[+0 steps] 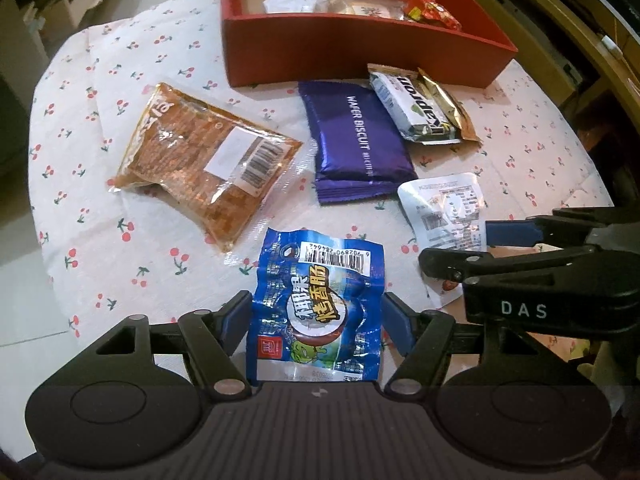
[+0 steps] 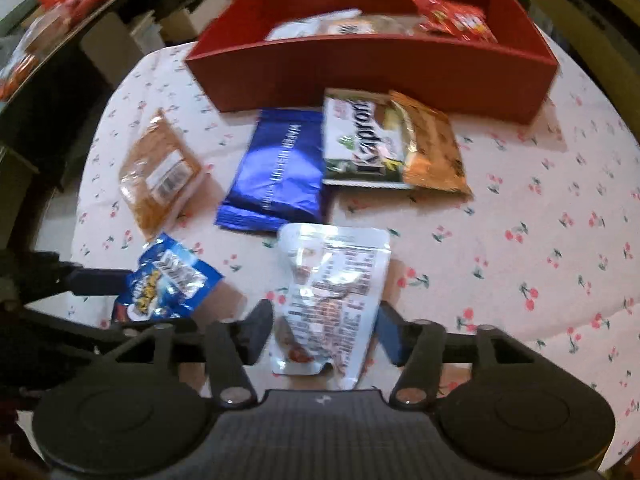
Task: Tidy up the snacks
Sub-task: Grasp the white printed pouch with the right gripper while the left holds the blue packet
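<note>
My left gripper straddles a blue snack packet lying on the cherry-print tablecloth; its fingers stand apart at the packet's two sides. My right gripper straddles a silver pouch in the same way, fingers apart. The right gripper also shows in the left wrist view over the silver pouch. The blue packet shows at the left of the right wrist view. A red box with several snacks inside stands at the back.
On the cloth lie an orange-brown bag, a purple wafer biscuit pack, a white Kapron pack and a gold packet in front of the box. The round table edge curves at left.
</note>
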Action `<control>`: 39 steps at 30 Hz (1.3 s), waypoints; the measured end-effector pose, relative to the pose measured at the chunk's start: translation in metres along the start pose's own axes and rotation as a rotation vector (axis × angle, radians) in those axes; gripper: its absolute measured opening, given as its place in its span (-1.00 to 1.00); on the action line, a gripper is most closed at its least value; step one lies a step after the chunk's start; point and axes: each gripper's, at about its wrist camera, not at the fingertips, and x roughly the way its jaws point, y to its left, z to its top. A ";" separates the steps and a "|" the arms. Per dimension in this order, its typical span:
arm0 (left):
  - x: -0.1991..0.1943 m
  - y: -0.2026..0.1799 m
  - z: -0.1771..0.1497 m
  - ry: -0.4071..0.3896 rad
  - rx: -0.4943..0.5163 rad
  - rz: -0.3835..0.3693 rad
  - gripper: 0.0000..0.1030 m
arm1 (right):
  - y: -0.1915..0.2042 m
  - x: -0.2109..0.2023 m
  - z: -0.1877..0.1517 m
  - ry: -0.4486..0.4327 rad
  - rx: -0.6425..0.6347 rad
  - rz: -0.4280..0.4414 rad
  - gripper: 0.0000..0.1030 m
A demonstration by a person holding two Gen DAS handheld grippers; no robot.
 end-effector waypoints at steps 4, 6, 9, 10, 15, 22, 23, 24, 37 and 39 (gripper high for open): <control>0.003 0.003 -0.001 0.016 -0.003 0.004 0.45 | 0.004 0.005 -0.003 -0.016 -0.049 -0.015 0.18; 0.004 0.003 -0.001 0.023 -0.001 0.004 0.45 | 0.011 0.004 -0.008 -0.025 -0.115 -0.054 0.07; 0.002 0.001 -0.001 0.019 0.006 -0.003 0.45 | 0.009 -0.001 -0.012 -0.026 -0.114 -0.043 0.01; 0.001 0.001 -0.001 0.015 0.008 -0.005 0.45 | 0.007 -0.003 -0.013 -0.029 -0.107 -0.040 0.00; -0.003 -0.002 0.000 0.000 0.012 -0.014 0.45 | -0.007 -0.021 -0.012 -0.068 -0.041 -0.017 -0.24; -0.004 -0.003 0.001 -0.004 0.012 -0.016 0.46 | -0.015 -0.030 -0.016 -0.077 -0.021 -0.001 -0.30; -0.004 -0.003 0.001 -0.005 0.013 -0.017 0.46 | -0.016 -0.032 -0.017 -0.082 -0.015 0.006 -0.33; -0.005 -0.003 0.001 -0.005 0.015 -0.019 0.46 | -0.017 -0.034 -0.016 -0.086 -0.009 0.010 -0.37; -0.004 -0.007 0.002 -0.004 0.028 -0.026 0.45 | -0.040 -0.027 -0.010 -0.060 0.152 0.074 -0.11; -0.003 -0.006 0.001 -0.003 0.029 -0.026 0.45 | -0.032 -0.024 -0.009 -0.046 0.113 0.055 0.24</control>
